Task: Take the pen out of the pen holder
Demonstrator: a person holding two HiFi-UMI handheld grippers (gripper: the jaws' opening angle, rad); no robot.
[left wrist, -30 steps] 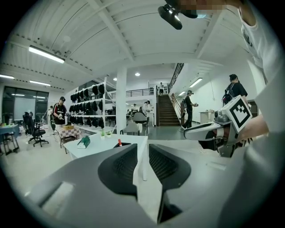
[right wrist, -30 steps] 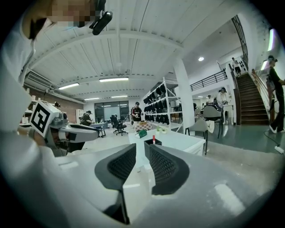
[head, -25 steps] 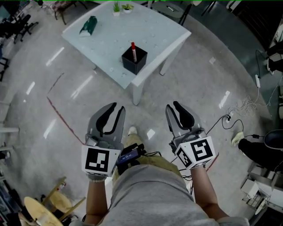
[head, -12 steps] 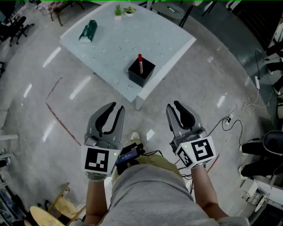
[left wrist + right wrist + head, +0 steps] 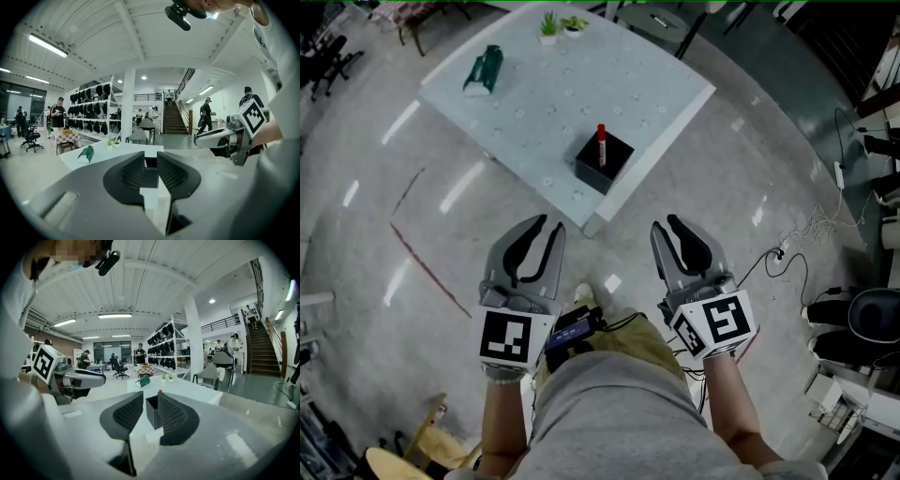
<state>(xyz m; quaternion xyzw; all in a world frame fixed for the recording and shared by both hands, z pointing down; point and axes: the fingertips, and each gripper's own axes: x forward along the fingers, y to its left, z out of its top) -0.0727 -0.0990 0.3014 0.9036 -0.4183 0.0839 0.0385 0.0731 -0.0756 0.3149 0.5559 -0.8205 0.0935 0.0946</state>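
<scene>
in the head view the left gripper (image 5: 550, 225) and the right gripper (image 5: 667, 223) are pointing side by side over the glossy floor (image 5: 412, 244), toward the near corner of a white table (image 5: 581, 75). both pairs of jaws are standing spread, with nothing between them. the black square pen holder (image 5: 605, 163) is sitting near that table corner, well ahead of both grippers and roughly between their lines. the red-capped pen (image 5: 601, 142) is standing upright inside it. a dark green object (image 5: 483, 70) is lying near the table's far left edge, and two small potted plants (image 5: 560, 23) are standing at the far edge.

in the left gripper view the left gripper (image 5: 150, 157) is holding its ribbed pads apart and pinching nothing. the pen holder (image 5: 151, 163) is showing only as a dark shape through the gap, well apart from the pads. the right gripper (image 5: 201, 138) is hovering at the right.

in the right gripper view the right gripper (image 5: 150, 397) is likewise keeping its jaws parted and empty. the pen holder (image 5: 153, 412) is appearing in the gap, partly behind the right pad, with the pen (image 5: 160, 392) poking its red tip above the rim. the holder is resting on the table (image 5: 187, 386), out of reach of the pads.
</scene>
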